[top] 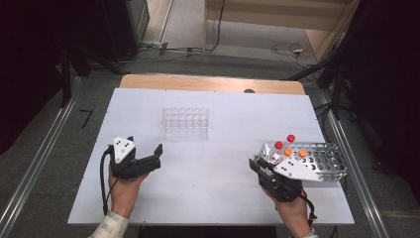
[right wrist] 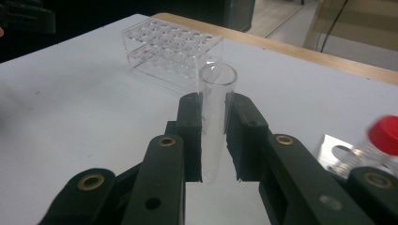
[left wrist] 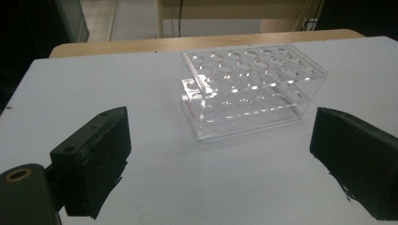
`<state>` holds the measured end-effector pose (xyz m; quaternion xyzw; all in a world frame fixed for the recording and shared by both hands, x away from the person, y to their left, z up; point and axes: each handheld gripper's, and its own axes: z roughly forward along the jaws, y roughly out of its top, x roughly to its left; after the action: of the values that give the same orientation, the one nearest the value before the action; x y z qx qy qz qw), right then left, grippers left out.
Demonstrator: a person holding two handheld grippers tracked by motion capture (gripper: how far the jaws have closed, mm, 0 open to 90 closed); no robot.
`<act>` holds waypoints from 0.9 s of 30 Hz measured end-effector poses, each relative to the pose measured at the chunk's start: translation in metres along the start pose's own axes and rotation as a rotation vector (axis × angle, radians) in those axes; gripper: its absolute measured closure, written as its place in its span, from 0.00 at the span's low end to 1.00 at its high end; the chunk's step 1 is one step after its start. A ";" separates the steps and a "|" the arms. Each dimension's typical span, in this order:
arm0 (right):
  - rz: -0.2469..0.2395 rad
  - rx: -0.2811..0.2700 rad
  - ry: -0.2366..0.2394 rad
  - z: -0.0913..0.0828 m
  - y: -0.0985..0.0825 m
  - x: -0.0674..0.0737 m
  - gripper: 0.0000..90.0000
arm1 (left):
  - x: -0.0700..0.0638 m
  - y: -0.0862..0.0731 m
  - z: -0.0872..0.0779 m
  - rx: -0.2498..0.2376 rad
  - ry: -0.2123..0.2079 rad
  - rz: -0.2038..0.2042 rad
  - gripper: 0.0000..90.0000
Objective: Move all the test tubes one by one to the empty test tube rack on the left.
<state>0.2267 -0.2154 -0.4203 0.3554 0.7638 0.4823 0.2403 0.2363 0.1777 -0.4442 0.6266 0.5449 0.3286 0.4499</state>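
My right gripper (right wrist: 215, 136) is shut on a clear, uncapped glass test tube (right wrist: 215, 108), which stands upright between the pads with its open mouth above the fingertips. In the high view this gripper (top: 260, 166) hovers at the table's right, just in front of a metal tube rack (top: 324, 159) that holds tubes with red caps (top: 290, 138) and orange caps (top: 302, 153). An empty clear acrylic rack (top: 185, 122) stands at mid-table toward the back. My left gripper (top: 147, 151) is open at the left front, and in its own view its jaws (left wrist: 220, 140) stand wide apart, facing the acrylic rack (left wrist: 248, 84).
The white tabletop (top: 213, 173) lies bare between the two hands. Its wooden far edge (top: 213, 83) borders a floor with cables. A red cap (right wrist: 386, 133) and a corner of the metal rack (right wrist: 335, 147) sit close to the right jaw in the right gripper view.
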 end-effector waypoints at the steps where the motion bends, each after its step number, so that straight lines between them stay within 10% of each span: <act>1: 0.000 0.000 0.000 0.000 0.000 0.000 0.82 | -0.001 0.001 0.001 0.001 -0.009 -0.002 0.07; 12: -0.006 0.036 0.006 0.044 0.005 0.009 0.82 | -0.023 0.012 0.006 0.015 -0.100 0.020 0.11; 27: -0.015 0.055 0.058 0.087 0.014 0.030 0.81 | -0.081 0.033 0.032 0.054 -0.341 0.071 0.38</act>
<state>0.2740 -0.1393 -0.4445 0.3419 0.7861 0.4692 0.2120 0.2622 0.0917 -0.4192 0.7040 0.4471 0.2183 0.5069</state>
